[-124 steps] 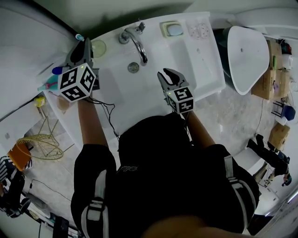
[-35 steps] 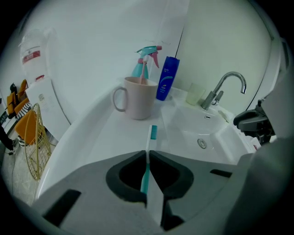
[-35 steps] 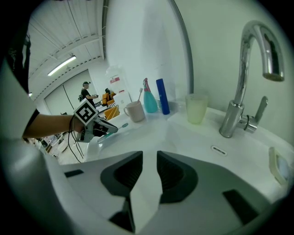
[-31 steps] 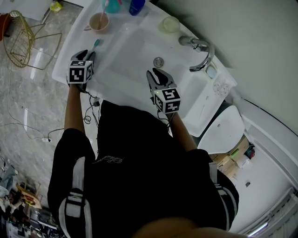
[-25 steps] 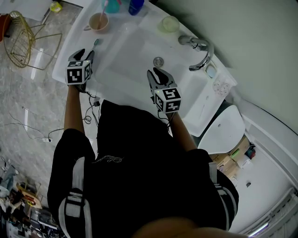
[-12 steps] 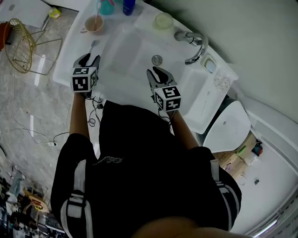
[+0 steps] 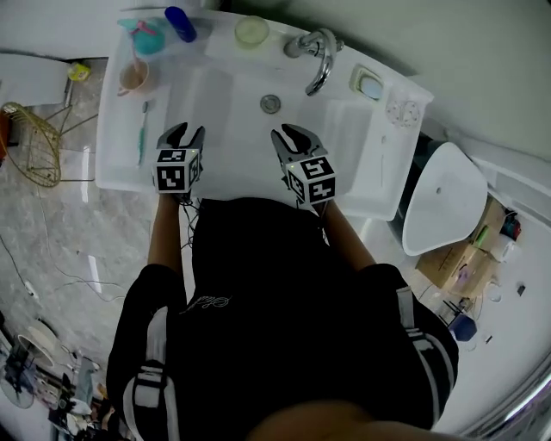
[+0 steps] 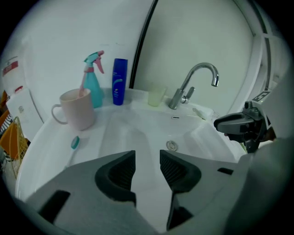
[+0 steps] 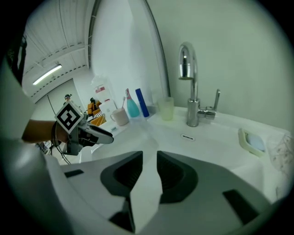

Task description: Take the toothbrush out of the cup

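The left tongs (image 7: 181,132) hover over the near left edge of the sink (image 7: 116,177) with their ribbed dark jaws parted and nothing between them. The right tongs (image 7: 291,133) hang over the basin with only a narrow gap between the jaws, also empty. Each carries a cube of black-and-white square markers. The toothbrush (image 7: 142,133) is out of the cup: it lies flat on the sink's left ledge, off to the left of the left tongs and clear of them, white handle toward the person, teal head toward the cup (image 7: 133,77). That cup is a matte pink mug with a loop handle, standing upright further along the same ledge. Behind it stand a teal spray bottle (image 7: 148,34) with a pink trigger and a tall blue bottle (image 7: 181,23), whose label is too small to read, then a pale translucent tumbler (image 7: 252,31). A curved chrome faucet (image 7: 317,56) arches over the round metal drain (image 7: 271,102) in the glossy white basin. A soap dish (image 7: 370,86) sits on the right ledge. A gold wire basket (image 7: 34,142) stands on the marbled floor.
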Motion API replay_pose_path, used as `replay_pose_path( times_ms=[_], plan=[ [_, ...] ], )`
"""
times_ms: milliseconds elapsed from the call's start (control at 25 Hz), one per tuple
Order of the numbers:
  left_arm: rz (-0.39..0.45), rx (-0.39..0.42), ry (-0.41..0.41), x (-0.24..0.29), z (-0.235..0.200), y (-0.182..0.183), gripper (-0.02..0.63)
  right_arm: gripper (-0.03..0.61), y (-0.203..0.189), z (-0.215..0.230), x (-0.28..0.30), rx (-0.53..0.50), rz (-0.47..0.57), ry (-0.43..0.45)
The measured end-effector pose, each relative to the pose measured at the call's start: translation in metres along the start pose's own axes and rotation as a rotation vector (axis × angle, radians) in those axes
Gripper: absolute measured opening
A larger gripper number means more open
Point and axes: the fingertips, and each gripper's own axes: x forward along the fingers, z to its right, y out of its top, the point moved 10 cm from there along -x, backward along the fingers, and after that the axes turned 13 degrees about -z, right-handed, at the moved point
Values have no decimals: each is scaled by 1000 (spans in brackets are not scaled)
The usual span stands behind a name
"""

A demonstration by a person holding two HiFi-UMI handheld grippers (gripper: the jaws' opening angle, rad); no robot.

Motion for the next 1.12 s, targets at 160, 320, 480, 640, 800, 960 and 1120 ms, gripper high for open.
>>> replay_pose_path(
  times_ms=[160,320,480,640,800,960,1120],
  plan=[
    [-27,97,-63,13,33,10,172,103,-21,9,-13,74,12,-46],
    [-41,188,-118,22,58,21,172,103,-41,15,-23,152,21,-93],
    [-28,198,-145,27,80,30,167,103,-56,29,-35,187,20,-122],
    [-16,223,-155,26,93,37,164,101,-64,37,-45,222,34,-145],
    [63,175,-144,10,98,47,100,74,-57,41,-59,228,115,-193],
    [175,170,-108,-16,103,66,20,22,-37,46,-78,211,209,-229],
    [278,147,-121,-43,112,87,1,8,-10,51,-98,171,290,-263]
  ],
)
